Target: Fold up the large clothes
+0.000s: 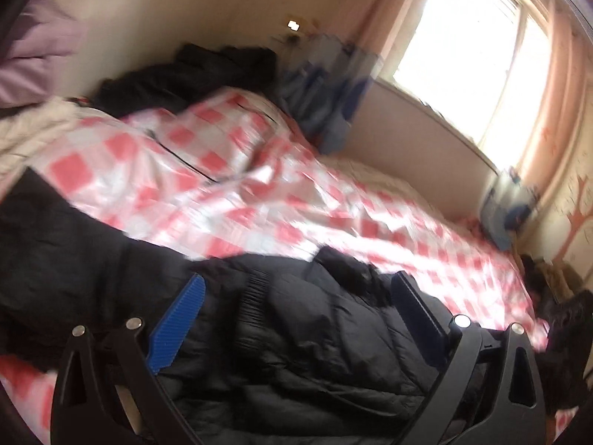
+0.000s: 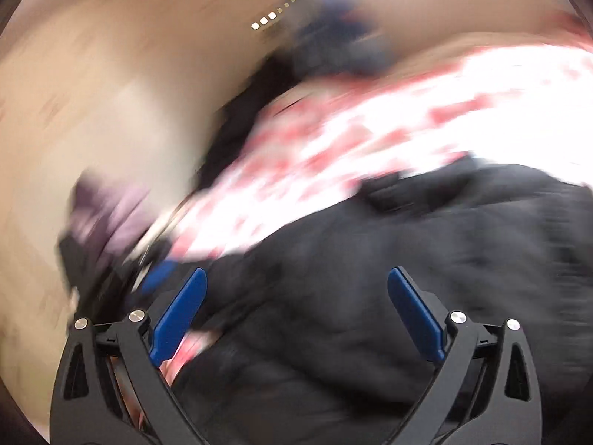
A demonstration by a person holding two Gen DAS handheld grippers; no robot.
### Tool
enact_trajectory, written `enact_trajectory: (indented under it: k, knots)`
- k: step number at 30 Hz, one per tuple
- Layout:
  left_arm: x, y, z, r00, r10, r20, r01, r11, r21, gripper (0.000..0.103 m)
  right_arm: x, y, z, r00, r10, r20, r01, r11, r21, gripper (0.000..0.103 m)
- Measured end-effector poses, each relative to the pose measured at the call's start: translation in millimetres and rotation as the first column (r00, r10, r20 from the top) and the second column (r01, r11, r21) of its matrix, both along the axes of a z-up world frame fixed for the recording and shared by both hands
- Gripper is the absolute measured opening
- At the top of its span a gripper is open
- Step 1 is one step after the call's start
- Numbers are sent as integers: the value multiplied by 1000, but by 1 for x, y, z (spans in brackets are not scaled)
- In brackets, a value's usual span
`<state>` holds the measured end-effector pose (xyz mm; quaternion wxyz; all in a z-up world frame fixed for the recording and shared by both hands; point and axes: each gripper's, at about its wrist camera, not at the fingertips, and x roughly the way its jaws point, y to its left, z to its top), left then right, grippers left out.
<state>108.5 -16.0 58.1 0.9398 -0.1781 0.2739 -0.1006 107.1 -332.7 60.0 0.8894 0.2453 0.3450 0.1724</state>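
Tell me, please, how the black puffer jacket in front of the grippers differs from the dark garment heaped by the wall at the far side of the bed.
The black puffer jacket lies spread out under the open left gripper; the dark garment sits bunched in a heap against the wall. The jacket shows quilted seams and a ribbed cuff; the heap's fabric is too blurred to read. The jacket fills the near foreground, while the heap is far off. Both are dark and rest on the pink checked bedcover.
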Motion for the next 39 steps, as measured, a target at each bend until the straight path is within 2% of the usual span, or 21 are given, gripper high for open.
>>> enact_trajectory:
  k: [2,4,7,9,13,15,18,19,20,22,24,25,26,28,31,34,35,36,37,38,39]
  knots:
    - [24,-33,-18,997,-43,-63,47,997,66,96,-10,-53,-16,975,-214,-57,217,975,38,95]
    - [48,-65,-46,985,-51,-166,83,977,195,96,-23,-90,-40,938,-328,-112,336,940,64,95]
    - [71,-83,-104,935,-44,-351,152,946,286,97,-34,-111,-81,901,-375,-217,395,917,56,95]
    - [69,-81,-120,932,-41,-359,160,938,308,97,-33,-110,-87,905,-346,-248,375,924,80,94]
    - [46,-69,-89,944,-37,-327,162,916,367,97,-50,-87,-55,934,-310,-175,342,920,193,94]
    - [16,-52,-62,971,-38,-235,150,864,481,97,-68,-72,-45,952,-278,-131,302,923,238,94]
    - [-17,-18,-48,978,-91,-186,195,709,678,97,-91,-43,-49,966,-233,-112,257,916,309,95]
    - [-20,-6,-50,968,-127,-216,245,656,713,97,-90,-37,-52,968,-215,-127,245,914,324,95]
    - [-25,14,-57,937,-172,-304,344,595,726,97,-85,-26,-59,973,-174,-154,218,912,347,95]
    - [-31,46,-64,894,-186,-407,439,537,720,97,-83,-19,-64,973,-142,-182,200,912,359,95]
    - [-46,65,-68,891,-178,-418,452,432,781,97,-81,-12,-63,974,-133,-181,191,914,359,95]
    - [-59,73,-68,884,-202,-422,468,354,810,97,-80,-11,-61,975,-130,-178,188,914,360,95]
    - [-69,74,-69,883,-218,-416,466,297,833,97,-81,-11,-60,975,-134,-176,191,912,364,95]
    - [-94,72,-73,873,-266,-409,448,103,888,97,-76,-11,-61,973,-144,-179,202,905,373,95]
    - [-105,72,-94,851,-267,-452,426,-153,892,97,-72,-16,-69,969,-155,-193,221,893,393,95]
    - [-93,81,-118,825,-205,-527,453,-317,833,94,-71,-14,-70,968,-158,-197,226,891,394,95]
    - [-85,86,-125,812,-164,-560,484,-346,804,91,-71,-16,-70,967,-161,-196,228,891,392,95]
    - [-73,90,-127,815,-129,-565,500,-334,799,78,-72,-16,-70,967,-162,-196,229,891,393,95]
    - [-59,96,-120,831,-94,-548,508,-275,817,72,-72,-17,-71,967,-163,-197,231,889,396,95]
    - [-37,105,-99,857,-56,-512,505,-106,857,70,-73,-17,-71,966,-166,-199,234,887,398,95]
    - [-16,118,-70,884,-19,-466,465,123,877,69,-73,-19,-71,965,-169,-201,239,885,401,95]
